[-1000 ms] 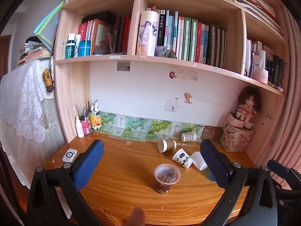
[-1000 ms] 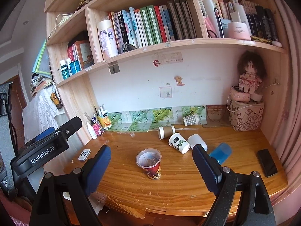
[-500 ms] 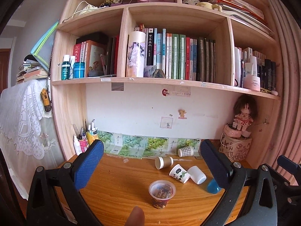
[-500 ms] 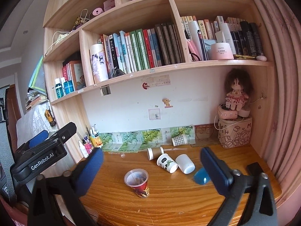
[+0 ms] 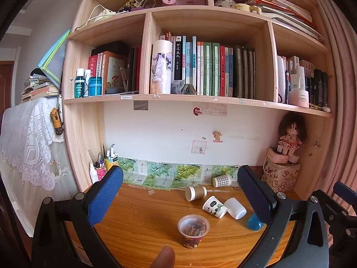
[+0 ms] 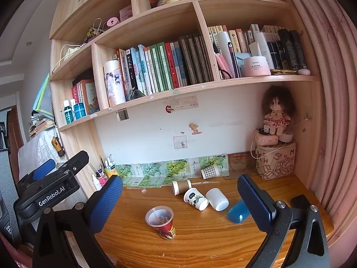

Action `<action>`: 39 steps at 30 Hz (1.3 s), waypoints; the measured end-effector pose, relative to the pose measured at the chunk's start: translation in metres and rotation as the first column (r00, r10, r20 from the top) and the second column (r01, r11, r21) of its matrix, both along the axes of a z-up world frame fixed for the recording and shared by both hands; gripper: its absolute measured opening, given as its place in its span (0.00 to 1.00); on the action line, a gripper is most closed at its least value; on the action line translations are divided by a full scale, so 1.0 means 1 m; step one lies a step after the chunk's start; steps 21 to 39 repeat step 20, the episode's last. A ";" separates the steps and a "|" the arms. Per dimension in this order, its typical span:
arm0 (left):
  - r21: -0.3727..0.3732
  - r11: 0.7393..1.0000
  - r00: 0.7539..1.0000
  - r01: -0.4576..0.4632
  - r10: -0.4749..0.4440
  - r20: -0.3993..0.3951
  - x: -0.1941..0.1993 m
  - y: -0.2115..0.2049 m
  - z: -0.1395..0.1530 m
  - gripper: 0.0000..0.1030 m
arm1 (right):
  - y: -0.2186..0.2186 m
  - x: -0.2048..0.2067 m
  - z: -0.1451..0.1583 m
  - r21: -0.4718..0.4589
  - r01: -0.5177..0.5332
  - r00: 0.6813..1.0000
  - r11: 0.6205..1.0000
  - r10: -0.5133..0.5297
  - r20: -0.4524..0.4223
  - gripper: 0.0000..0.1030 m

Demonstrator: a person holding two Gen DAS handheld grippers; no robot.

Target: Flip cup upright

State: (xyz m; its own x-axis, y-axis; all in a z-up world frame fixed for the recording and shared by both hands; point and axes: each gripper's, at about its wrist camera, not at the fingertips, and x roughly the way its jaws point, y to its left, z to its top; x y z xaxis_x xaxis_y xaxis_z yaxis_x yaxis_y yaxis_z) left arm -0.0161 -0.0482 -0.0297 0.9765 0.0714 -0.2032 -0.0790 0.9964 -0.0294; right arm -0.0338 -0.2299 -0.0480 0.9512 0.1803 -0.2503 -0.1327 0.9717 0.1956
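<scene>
blue cup [image 6: 238, 211] lies tipped beside wide-open, empty right gripper [image 6: 179, 197]; left gripper [image 5: 180, 189] likewise.

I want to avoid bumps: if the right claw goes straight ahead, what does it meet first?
Probably the panda-print cup lying on its side beside the white cup, though depth is unclear. The right claw is open.

A big wooden bookshelf [image 5: 200, 98] is filling the top and middle of the frame, with rows of books [image 5: 214, 67] standing on it. Under it a white wall [image 5: 169, 131] is showing, and a wooden desk [image 5: 145, 227] is lying along the bottom. A pink curtain [image 6: 330, 102] is hanging down the right edge, and a white lace cloth [image 5: 29, 138] is hanging at the left in soft daylight.
</scene>
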 end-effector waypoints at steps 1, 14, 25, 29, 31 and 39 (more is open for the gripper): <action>-0.001 1.000 1.000 0.005 -0.005 0.000 0.000 0.000 0.000 1.00 | 0.000 0.000 0.000 0.000 0.000 1.000 1.000 0.000 -0.002 1.00; 0.033 0.999 1.000 0.006 -0.007 0.029 -0.012 -0.007 0.004 1.00 | -0.006 -0.013 -0.001 0.031 0.003 1.000 1.000 -0.003 0.012 1.00; 0.043 0.999 1.000 0.004 -0.004 0.016 -0.017 -0.009 0.004 1.00 | -0.008 -0.018 -0.003 0.056 -0.003 1.000 0.998 0.003 0.002 1.00; 0.043 0.999 1.000 0.004 -0.004 0.016 -0.017 -0.009 0.004 1.00 | -0.008 -0.018 -0.003 0.056 -0.003 1.000 0.998 0.003 0.002 1.00; 0.043 0.999 1.000 0.004 -0.004 0.016 -0.017 -0.009 0.004 1.00 | -0.008 -0.018 -0.003 0.056 -0.003 1.000 0.998 0.003 0.002 1.00; 0.043 0.999 1.000 0.004 -0.004 0.016 -0.017 -0.009 0.004 1.00 | -0.008 -0.018 -0.003 0.056 -0.003 1.000 0.998 0.003 0.002 1.00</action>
